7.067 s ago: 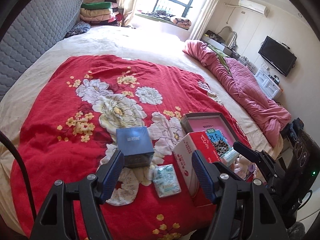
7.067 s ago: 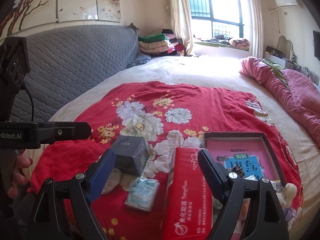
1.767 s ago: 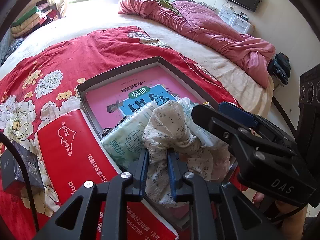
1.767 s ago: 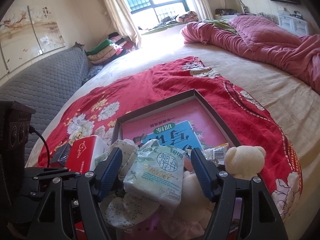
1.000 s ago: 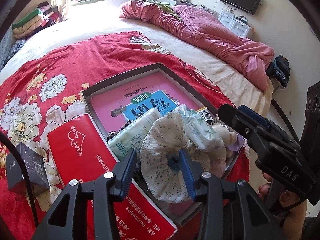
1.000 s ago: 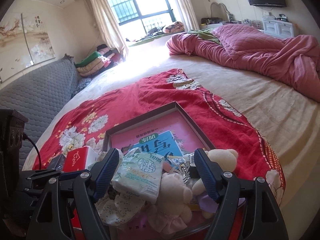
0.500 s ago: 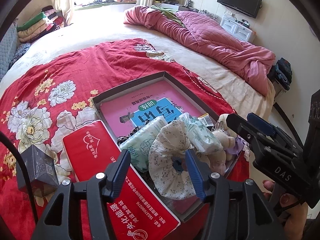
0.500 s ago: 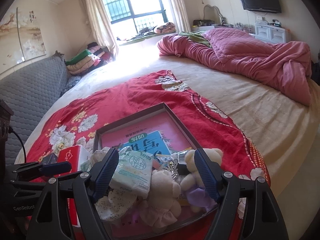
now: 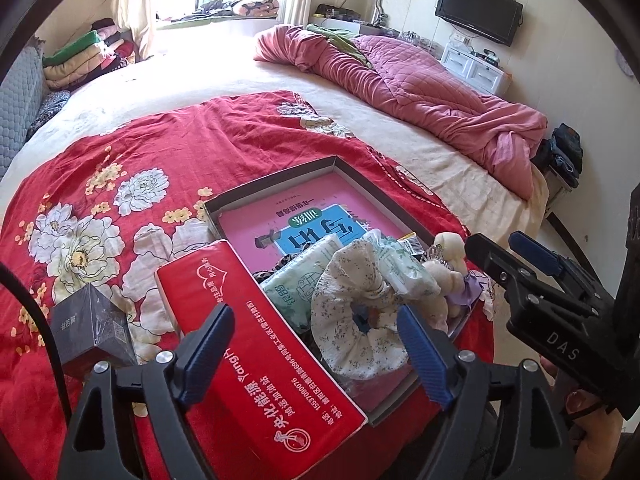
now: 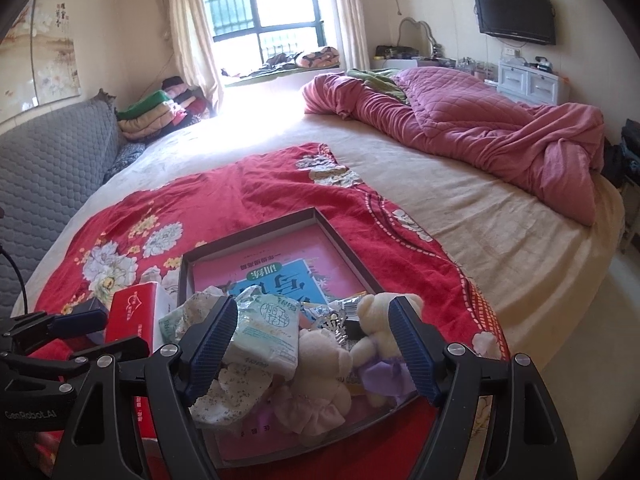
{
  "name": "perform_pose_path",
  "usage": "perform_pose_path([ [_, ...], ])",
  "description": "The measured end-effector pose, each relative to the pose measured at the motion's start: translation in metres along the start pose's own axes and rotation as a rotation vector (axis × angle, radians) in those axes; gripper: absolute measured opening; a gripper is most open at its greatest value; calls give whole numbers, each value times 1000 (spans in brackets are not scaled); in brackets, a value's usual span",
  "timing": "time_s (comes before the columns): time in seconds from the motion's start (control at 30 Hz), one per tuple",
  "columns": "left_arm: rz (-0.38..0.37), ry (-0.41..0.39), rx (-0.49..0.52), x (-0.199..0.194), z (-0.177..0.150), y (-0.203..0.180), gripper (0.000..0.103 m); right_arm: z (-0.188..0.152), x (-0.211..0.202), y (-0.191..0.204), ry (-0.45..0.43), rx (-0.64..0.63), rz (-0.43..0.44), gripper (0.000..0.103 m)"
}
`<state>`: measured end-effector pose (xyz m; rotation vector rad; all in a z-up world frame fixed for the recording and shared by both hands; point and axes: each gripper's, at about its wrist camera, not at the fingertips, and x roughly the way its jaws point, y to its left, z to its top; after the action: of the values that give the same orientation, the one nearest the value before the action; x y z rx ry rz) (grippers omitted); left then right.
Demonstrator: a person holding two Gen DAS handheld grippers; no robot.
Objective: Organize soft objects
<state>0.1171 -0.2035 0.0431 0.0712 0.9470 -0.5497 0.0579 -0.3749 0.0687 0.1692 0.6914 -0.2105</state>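
From your left wrist view, your left gripper (image 9: 316, 356) has just been opening and now stands wide with nothing pressed between its pads; the floral scrunchie (image 9: 360, 320) sits released in the near end of the shallow grey tray (image 9: 272, 184), leaning against a pale green tissue pack (image 9: 298, 286) with a second tissue pack (image 9: 404, 268) just right of it and the small plush bears (image 9: 444, 276) beyond that. The soft things look gathered in the tray, so I judge the sorting close to done. Outside it, touching its left wall, lies the red tissue box (image 9: 256, 336), and further left on the red floral blanket (image 9: 160, 152) stands a dark cube box (image 9: 94, 330); both look like rigid cartons, so they may simply be left. The red box carries white Chinese print and a phone-style number I can only partly read; the pink book (image 9: 312, 220) lining the tray shows large Chinese characters, upside down to you. Your right gripper's body at the right edge reads "DAS". From your right wrist view, your right gripper (image 10: 312, 344) is spread open and empty, hovering over the tray's near end above the tissue pack (image 10: 268, 336) and two bears (image 10: 340, 352). The other gripper's frame at lower left reads "GenRobot.AI".
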Motion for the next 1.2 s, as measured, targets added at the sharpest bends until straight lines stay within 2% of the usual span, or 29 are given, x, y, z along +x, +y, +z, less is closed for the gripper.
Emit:
perform_pose_path([
  [0.3,12,-35,-17,-20,-6,7,85,2,-21,10,-26,-20,-47,79],
  [0.77,50,-63,-35,-45,-20,16,87,2,-54,25,-61,-20,-66,79],
  [0.93,62,-73,-39,-53,-26,19,87,-7,-70,35,-60,-16,-65,79],
  [1.07,80,-77,-42,-61,-32,23,87,-14,-89,41,-97,19,-69,79],
  [1.2,83,-73,-52,-69,-38,30,87,-20,-107,48,-121,55,-27,79],
])
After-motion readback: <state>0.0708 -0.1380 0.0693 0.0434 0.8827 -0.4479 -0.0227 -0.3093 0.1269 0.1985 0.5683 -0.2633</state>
